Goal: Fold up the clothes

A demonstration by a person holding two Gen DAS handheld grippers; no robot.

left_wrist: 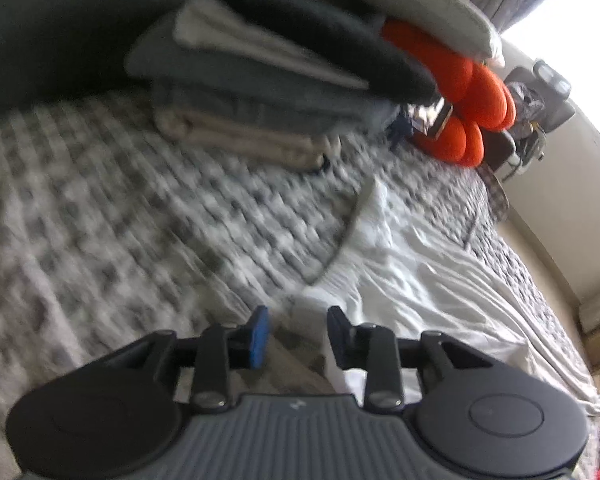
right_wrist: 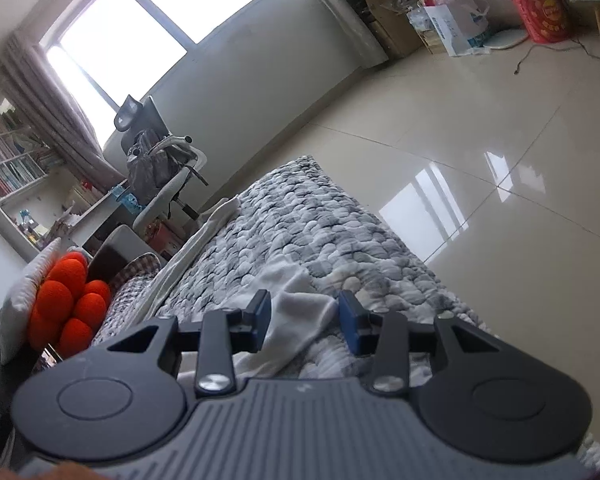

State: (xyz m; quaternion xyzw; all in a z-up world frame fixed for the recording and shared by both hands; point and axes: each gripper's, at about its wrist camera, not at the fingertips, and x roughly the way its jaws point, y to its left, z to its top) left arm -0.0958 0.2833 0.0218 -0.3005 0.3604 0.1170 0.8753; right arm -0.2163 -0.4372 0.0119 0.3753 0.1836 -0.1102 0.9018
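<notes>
- Left gripper [left_wrist: 298,334]: its blue-padded fingers [left_wrist: 260,336] are standing apart, with nothing clamped between them; it is hovering over the grey-and-white patterned bedspread [left_wrist: 120,216], which is showing blurred in the left wrist view.
- White garment [left_wrist: 420,264]: it is lying spread and creased on the bedspread, reaching from the gripper's tips toward 2 o'clock in the left wrist view; one finger is overlapping its near edge, though contact cannot be told.
- Stack of folded clothes [left_wrist: 260,92]: grey, white, beige and dark layers are sitting at 12 o'clock, well apart from the gripper.
- Orange cushion [left_wrist: 472,108]: it is resting just beside the stack, at 1 o'clock.
- Right gripper [right_wrist: 305,322]: its jaws are standing apart; a corner of the white garment [right_wrist: 300,312] is lying in the gap, and neither pad is pressing on it.
- Office chair [right_wrist: 160,160]: it is standing beyond the bed at 11 o'clock, under the window [right_wrist: 140,20].
- Tiled floor [right_wrist: 480,140]: it is filling the 2 o'clock quarter of the right wrist view.
</notes>
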